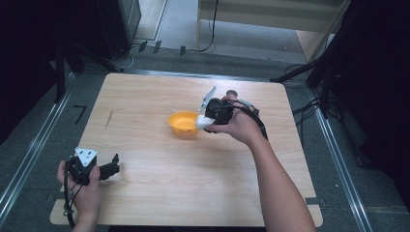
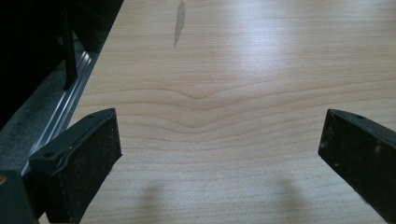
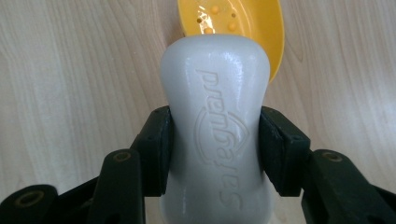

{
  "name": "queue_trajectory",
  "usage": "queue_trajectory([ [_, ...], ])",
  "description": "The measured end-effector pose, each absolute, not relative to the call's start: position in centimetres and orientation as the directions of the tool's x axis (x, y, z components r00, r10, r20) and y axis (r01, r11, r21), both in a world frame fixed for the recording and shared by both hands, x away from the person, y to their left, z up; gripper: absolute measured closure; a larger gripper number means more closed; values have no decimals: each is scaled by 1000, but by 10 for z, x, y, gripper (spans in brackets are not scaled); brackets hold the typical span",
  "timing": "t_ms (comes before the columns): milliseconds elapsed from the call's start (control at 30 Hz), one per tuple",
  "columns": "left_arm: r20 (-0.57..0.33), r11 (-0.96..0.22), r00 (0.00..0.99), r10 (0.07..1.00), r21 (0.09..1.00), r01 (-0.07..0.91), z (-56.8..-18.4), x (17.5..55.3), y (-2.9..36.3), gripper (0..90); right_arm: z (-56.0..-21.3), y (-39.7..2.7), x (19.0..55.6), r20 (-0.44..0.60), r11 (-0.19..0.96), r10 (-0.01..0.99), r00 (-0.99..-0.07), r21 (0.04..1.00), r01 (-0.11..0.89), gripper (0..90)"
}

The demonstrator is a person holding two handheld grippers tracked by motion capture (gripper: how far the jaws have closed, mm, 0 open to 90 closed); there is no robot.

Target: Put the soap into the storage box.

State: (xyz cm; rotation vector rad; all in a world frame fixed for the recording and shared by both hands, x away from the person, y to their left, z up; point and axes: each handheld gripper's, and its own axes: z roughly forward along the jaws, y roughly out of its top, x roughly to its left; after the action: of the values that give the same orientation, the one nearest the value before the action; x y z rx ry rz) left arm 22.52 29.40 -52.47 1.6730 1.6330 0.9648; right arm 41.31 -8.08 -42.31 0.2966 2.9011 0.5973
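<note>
**Right jaws clamped, left jaws spread**

The right gripper (image 1: 209, 117) is held out over the middle of the table on an extended forearm, its jaws closed on a white bar of soap (image 3: 215, 126). The left gripper (image 1: 110, 170) is kept low near the table's near-left corner, jaws spread wide apart.

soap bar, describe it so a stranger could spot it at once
On the wooden table, find the yellow soap dish near the middle. Just right of it, the right tongs pinch a white soap bar, the sole white, embossed object.
</note>
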Motion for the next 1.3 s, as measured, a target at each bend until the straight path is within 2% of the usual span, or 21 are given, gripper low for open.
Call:
queue_trajectory([
  [667,79,-56,-18,997,832,552,-525,225,294,0,-421,-48,437,-130,911,164,-978,399,100,506],
  [1300,72,-53,-13,997,834,549,-524,224,295,0,-439,-12,453,-119,925,84,-989,377,33,506],
])
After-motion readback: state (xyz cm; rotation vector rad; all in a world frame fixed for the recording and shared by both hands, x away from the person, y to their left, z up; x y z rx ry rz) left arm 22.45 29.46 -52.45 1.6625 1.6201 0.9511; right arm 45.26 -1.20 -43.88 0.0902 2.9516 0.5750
